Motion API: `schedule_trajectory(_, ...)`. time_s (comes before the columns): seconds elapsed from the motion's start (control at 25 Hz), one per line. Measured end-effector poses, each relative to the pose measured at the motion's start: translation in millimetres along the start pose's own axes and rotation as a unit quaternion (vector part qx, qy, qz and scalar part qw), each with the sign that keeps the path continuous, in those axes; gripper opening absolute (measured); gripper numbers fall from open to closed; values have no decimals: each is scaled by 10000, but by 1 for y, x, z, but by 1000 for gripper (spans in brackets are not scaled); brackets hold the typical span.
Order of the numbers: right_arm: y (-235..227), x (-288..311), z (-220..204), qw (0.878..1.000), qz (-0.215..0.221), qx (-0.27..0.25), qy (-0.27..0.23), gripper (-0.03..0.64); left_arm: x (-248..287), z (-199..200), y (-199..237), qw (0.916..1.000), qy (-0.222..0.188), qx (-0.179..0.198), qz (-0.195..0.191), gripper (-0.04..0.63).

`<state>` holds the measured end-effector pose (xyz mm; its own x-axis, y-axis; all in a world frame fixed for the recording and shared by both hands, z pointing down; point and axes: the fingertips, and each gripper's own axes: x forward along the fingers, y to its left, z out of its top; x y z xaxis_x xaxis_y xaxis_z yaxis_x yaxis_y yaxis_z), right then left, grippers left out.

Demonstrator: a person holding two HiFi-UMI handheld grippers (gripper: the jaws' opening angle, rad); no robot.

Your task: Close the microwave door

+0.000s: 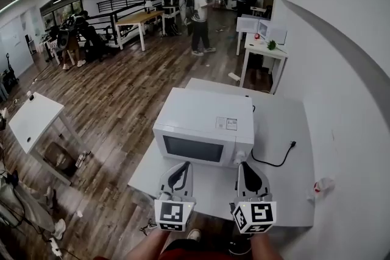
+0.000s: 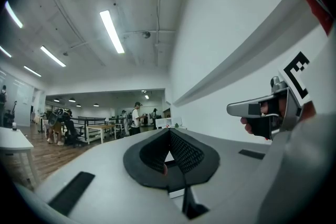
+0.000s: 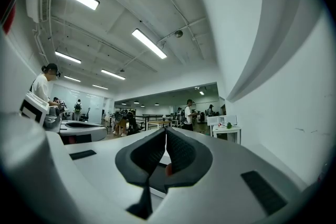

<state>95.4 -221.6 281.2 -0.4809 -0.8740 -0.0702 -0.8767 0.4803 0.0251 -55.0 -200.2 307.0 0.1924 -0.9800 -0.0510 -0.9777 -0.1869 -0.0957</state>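
**Unit.** The white box-shaped microwave oven (image 1: 207, 115) stands approx. mid-way across the white rectangular bench (image 1: 286, 125), front toward the operator. Its door w/ dark window (image 1: 192, 148) sits flush w/ the front panel, i.e. closed. A round control knob (image 1: 240, 157) is at the front right and a white label (image 1: 226, 123) is on the top panel. A black power cable (image 1: 274, 161) leaves the microwave's right side and loops over the bench; its plug lies loose on the bench surface.

**Left gripper** (image 1: 184, 165). Located just in front of the door's lower edge, below the window. Contact w/ the door can't be confirmed. In the left gripper view the dark ribbed pads (image 2: 184, 152) meet at the tips; jaws fully together, nothing between them.

**Right gripper** (image 1: 242, 165). Located just in front of the knob area, beside the left gripper and apart from it. In the right gripper view the jaws are likewise pressed together and empty.

**Misc.** A small white-and-red item (image 1: 322, 186) lies near the bench's right edge; type unclear. Bkgd: wood plank floor (image 1: 134, 82), other white tables, several persons standing.
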Motion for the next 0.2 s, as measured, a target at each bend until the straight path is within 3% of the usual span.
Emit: schedule_trajectory(0.2,2,3,3,9999,26,-97,-59,29,6,2,-1,10000,-71,-60,26,26)
